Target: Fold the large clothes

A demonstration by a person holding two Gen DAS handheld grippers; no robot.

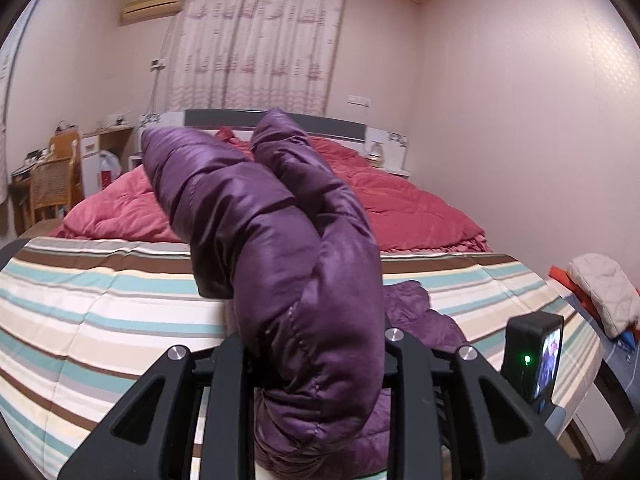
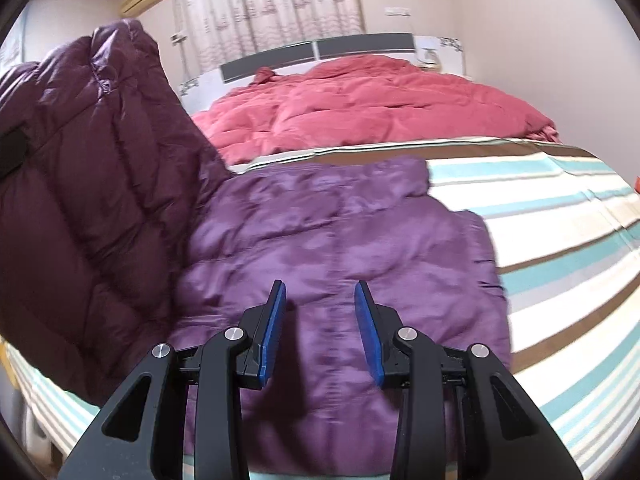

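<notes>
A purple puffer jacket (image 2: 340, 232) lies spread on the striped bed sheet (image 2: 560, 216). My left gripper (image 1: 316, 344) is shut on a thick fold of the jacket (image 1: 280, 240), which bulges up between the black fingers and hides the pads. In the right wrist view that lifted part (image 2: 80, 184) stands raised at the left, over the flat part. My right gripper (image 2: 320, 304) hovers just above the flat part of the jacket, open, with its blue pads (image 2: 274, 320) bare and nothing between them.
A red quilt (image 1: 416, 204) is bunched at the head of the bed below the headboard (image 1: 336, 124). A wicker chair (image 1: 52, 188) and desk stand to the left. A pale padded bundle (image 1: 604, 292) lies off the bed's right side.
</notes>
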